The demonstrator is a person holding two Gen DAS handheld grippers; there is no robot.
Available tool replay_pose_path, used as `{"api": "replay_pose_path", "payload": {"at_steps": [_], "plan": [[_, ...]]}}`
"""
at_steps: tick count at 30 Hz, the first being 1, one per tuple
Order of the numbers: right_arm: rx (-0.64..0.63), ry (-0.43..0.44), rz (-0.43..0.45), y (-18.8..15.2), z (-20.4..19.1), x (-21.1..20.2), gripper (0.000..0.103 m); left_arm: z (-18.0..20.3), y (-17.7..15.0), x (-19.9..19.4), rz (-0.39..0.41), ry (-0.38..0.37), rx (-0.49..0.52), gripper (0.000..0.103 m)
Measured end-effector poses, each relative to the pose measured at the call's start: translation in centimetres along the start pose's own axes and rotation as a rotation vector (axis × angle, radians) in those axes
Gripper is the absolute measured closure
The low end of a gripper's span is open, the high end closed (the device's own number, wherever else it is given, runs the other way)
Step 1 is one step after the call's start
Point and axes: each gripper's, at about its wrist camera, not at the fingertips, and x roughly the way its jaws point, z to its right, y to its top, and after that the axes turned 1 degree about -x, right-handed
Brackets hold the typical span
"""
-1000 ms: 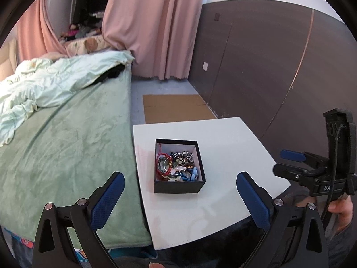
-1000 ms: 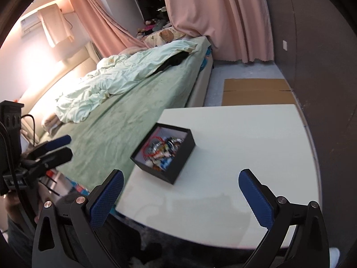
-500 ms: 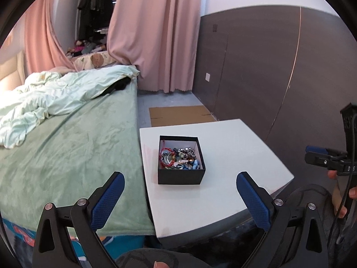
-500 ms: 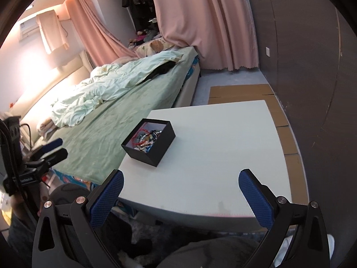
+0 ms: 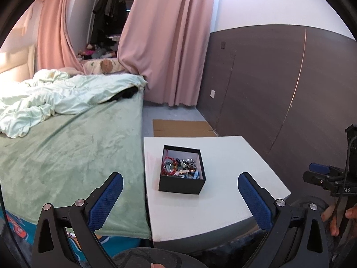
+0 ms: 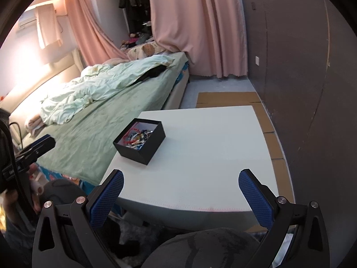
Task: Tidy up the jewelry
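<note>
A black open box (image 5: 181, 170) full of mixed jewelry, red cord, beads and metal pieces (image 5: 180, 166), sits on the white table (image 5: 223, 156) near its left edge. It also shows in the right wrist view (image 6: 140, 141). My left gripper (image 5: 180, 197) is open and empty, held back from the table's near edge, in line with the box. My right gripper (image 6: 181, 193) is open and empty over the near edge of the table (image 6: 200, 156), to the right of the box. Each gripper shows at the other view's side: the right one (image 5: 328, 178), the left one (image 6: 33, 149).
A bed with a green blanket (image 5: 67, 147) and a rumpled pale duvet (image 5: 55, 98) runs along the table's left side. A dark panelled wall (image 5: 279, 93) stands to the right. Flat cardboard (image 5: 183, 128) lies on the floor beyond the table. Pink curtains (image 5: 169, 44) hang behind.
Both grippers have pulled back and up from the table, so the box looks smaller and farther. Both stay open and empty. The box has not moved.
</note>
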Motion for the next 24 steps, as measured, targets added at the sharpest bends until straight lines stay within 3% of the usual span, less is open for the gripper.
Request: {"api": "replay_pose_path", "payload": {"at_steps": [12, 24], "plan": [[0.025, 0.035, 0.024, 0.0, 0.3, -0.1, 0.000, -0.5, 0.1, 1.0, -0.034, -0.035, -0.032, 0.000], [0.045, 0.030, 0.030, 0.0, 0.6, -0.1, 0.000, 0.4, 0.2, 1.6, -0.069, 0.005, 0.009, 0.000]]}}
